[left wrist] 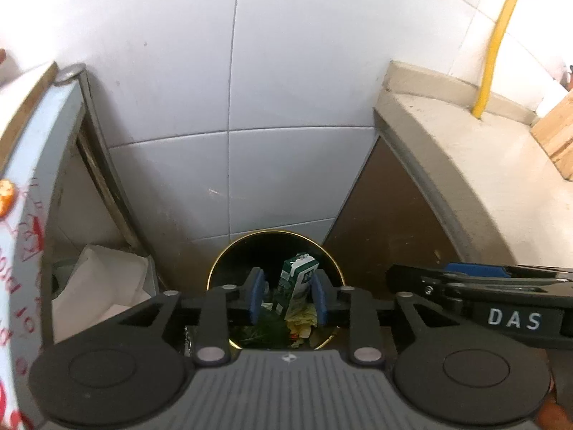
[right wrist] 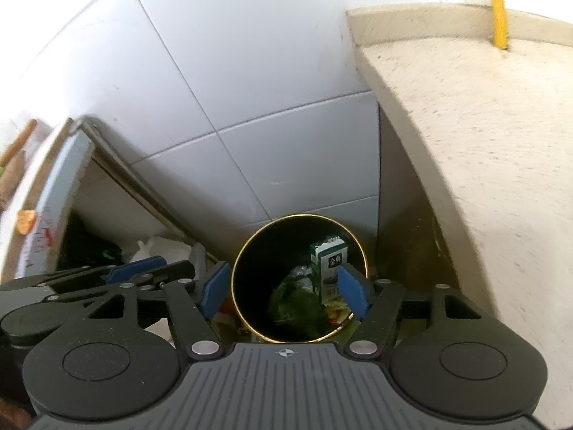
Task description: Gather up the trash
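my left gripper (left wrist: 288, 299): slightly apart, empty | my right gripper (right wrist: 284, 291): wide, empty | both above bin (right wrist: 360, 251) | carton (right wrist: 331, 268) inside bin

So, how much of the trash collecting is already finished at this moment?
Done: a green carton and food scraps lie in the black bin. In hand: nothing; the left gripper and right gripper are both open and empty above it. Remaining trash, if any, is not visible.
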A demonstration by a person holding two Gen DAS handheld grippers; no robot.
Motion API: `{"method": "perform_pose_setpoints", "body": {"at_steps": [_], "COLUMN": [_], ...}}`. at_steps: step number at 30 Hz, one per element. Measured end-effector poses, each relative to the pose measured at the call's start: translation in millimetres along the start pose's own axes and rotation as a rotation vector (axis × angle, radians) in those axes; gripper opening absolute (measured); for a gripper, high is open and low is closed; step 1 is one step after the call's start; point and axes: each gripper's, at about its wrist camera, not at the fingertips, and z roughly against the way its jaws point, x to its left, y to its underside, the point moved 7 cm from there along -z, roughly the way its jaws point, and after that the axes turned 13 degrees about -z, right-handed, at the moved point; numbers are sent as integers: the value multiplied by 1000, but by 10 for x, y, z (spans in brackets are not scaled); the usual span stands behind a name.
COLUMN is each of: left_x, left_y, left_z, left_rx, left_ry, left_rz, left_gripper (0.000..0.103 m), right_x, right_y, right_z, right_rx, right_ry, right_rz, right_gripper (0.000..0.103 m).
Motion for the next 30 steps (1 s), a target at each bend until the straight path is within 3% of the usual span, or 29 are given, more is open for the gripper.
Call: {"method": "perform_pose_setpoints", "body": {"at_steps": [5, 11, 30], "left_x": [-121, -220, -192], "left_y": [8, 18, -1], "left_z": [142, 283, 598], "left_rx": [-9, -14, -53], "left_ry": [-4, 8, 60], "left_rz": [-17, -46, -112], "left_gripper": [27, 39, 63], "right_x": [-74, -177, -183], "right_y": [46, 79, 246], "right_z": [221, 409, 831], "right_rx": [-29, -55, -175], "right_ry": [-15, -15, 66], "right_rz": [3, -18, -82], "right_gripper": [76, 77, 82]}}
